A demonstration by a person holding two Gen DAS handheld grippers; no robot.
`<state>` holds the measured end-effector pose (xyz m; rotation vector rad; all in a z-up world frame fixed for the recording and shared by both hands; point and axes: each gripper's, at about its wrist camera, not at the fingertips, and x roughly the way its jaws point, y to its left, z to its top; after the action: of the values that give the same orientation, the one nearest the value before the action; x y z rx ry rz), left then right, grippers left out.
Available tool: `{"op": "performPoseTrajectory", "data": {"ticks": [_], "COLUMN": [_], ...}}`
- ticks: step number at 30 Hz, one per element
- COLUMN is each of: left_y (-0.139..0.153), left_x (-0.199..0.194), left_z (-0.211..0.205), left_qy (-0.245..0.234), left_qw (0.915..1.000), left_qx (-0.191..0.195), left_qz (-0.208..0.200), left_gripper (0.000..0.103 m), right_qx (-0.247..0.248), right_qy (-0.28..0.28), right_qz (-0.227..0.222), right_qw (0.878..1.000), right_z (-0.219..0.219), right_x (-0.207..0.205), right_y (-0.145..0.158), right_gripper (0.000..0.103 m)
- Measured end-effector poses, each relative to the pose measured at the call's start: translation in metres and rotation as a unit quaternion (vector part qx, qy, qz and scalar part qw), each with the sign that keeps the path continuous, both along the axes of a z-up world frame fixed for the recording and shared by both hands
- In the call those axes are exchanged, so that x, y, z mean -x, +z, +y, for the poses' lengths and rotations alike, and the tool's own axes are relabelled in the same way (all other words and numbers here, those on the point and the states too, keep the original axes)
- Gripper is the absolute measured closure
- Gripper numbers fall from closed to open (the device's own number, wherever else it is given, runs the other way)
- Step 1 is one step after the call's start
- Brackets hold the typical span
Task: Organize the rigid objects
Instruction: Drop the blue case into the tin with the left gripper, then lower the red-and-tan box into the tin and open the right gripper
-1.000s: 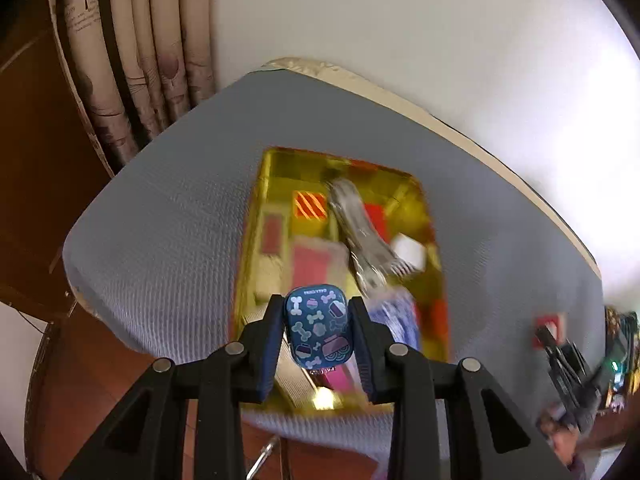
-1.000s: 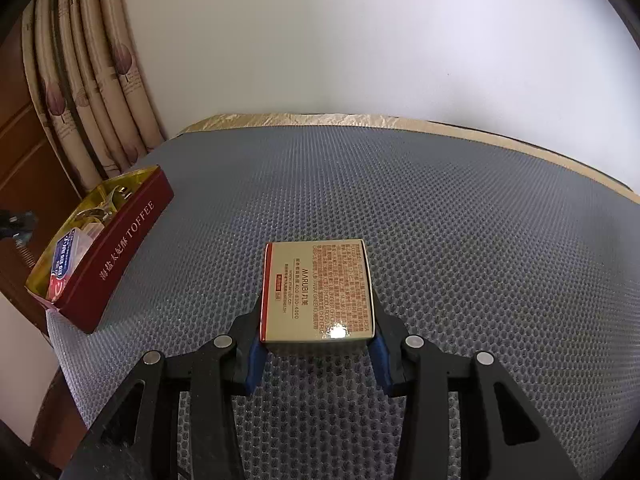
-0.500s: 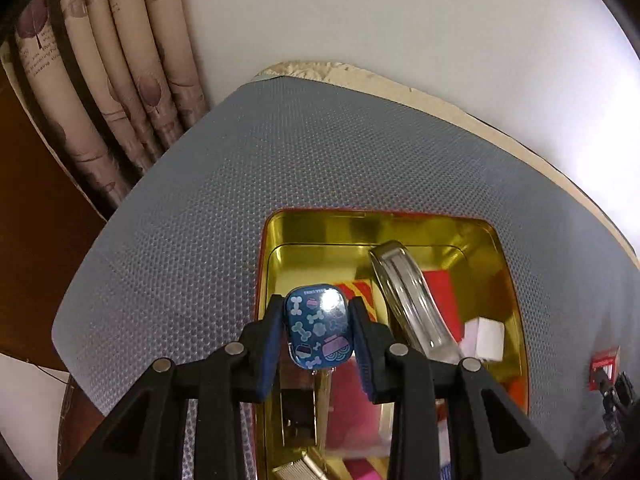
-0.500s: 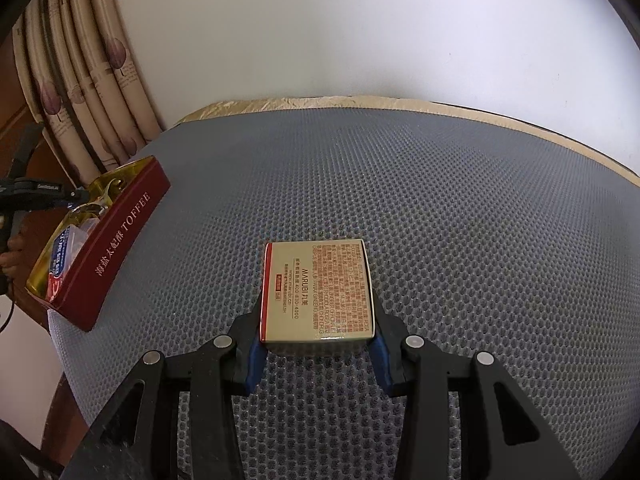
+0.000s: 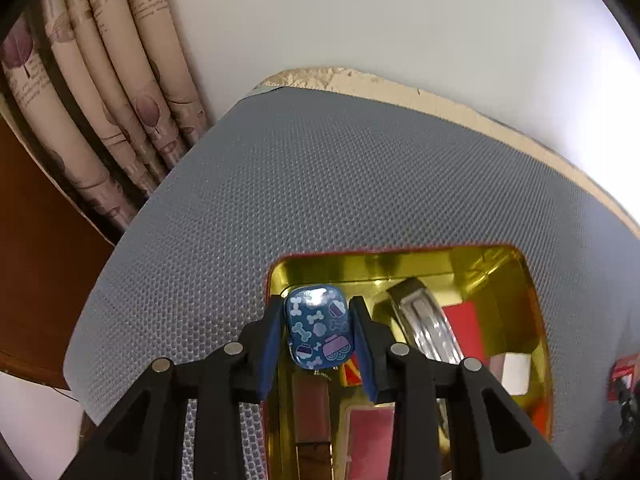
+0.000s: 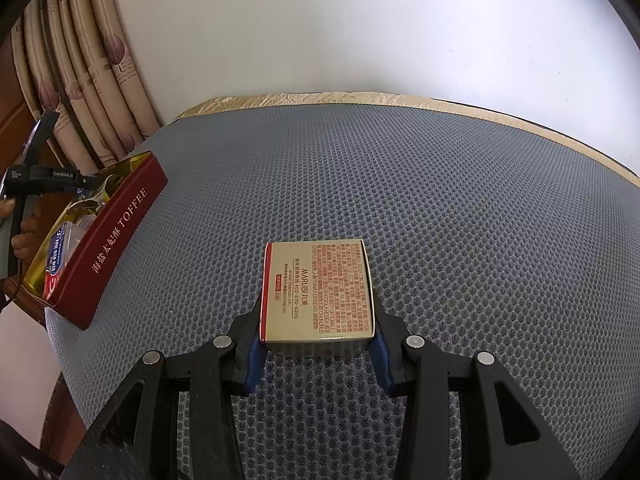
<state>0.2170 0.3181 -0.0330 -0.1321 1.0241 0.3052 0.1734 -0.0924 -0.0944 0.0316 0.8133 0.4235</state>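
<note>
My left gripper [image 5: 318,336] is shut on a small blue case [image 5: 318,326] printed with bones. It holds the case above the far left corner of an open gold-lined tin [image 5: 516,264]. The tin holds a clear oblong case [image 5: 428,328], red cards and a white block [image 5: 516,374]. My right gripper [image 6: 318,340] is shut on a flat gold box [image 6: 318,290] with red print, just above the grey mat. The same tin [image 6: 120,220], red outside and marked TOFFEE, shows at the left of the right wrist view, with the left gripper [image 6: 86,182] over it.
The grey honeycomb mat [image 6: 440,208] covers a round table with a gold rim [image 6: 320,98]. Patterned curtains [image 5: 100,100] hang at the far left by a white wall. The tin sits near the mat's left edge.
My left gripper has moved forward over the tin with the blue case, from its near end to its far left corner. My right gripper has stayed almost still with the gold box.
</note>
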Motion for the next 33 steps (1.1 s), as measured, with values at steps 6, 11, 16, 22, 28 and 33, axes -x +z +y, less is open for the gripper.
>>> {"op": "performPoseTrajectory", "data": {"ticks": [6,11,16,22,28,33], "left_y": [0.003,0.015,0.054,0.067,0.04,0.011], "left_x": [0.0,0.013,0.075,0.16,0.213,0.219], "left_z": [0.009,0.009,-0.01,-0.038,-0.065,-0.069], "left_qy": [-0.014,0.005,0.052,0.096,0.113,0.11], "left_qw": [0.9993,0.9982,0.9901,0.9807,0.9839,0.9845], "left_qx": [0.035,0.054,0.051,0.056,0.071,0.12], "left_qz": [0.0,-0.023,-0.119,-0.161,-0.118,-0.065], "left_gripper": [0.067,0.067,0.066,0.06,0.06,0.06], "right_qx": [-0.002,-0.003,-0.002,-0.001,0.005,0.02], "right_qy": [0.0,0.0,0.001,0.001,0.002,0.033], "right_qz": [0.002,0.003,0.003,0.002,0.004,-0.024], "right_qw": [1.0,1.0,1.0,1.0,1.0,0.999], "right_z": [0.0,-0.001,-0.001,-0.001,0.0,0.024], "right_x": [0.0,0.0,0.0,0.0,-0.001,0.007], "right_y": [0.0,0.0,0.0,0.0,0.001,0.034], "right_gripper": [0.063,0.063,0.063,0.063,0.063,0.063]}}
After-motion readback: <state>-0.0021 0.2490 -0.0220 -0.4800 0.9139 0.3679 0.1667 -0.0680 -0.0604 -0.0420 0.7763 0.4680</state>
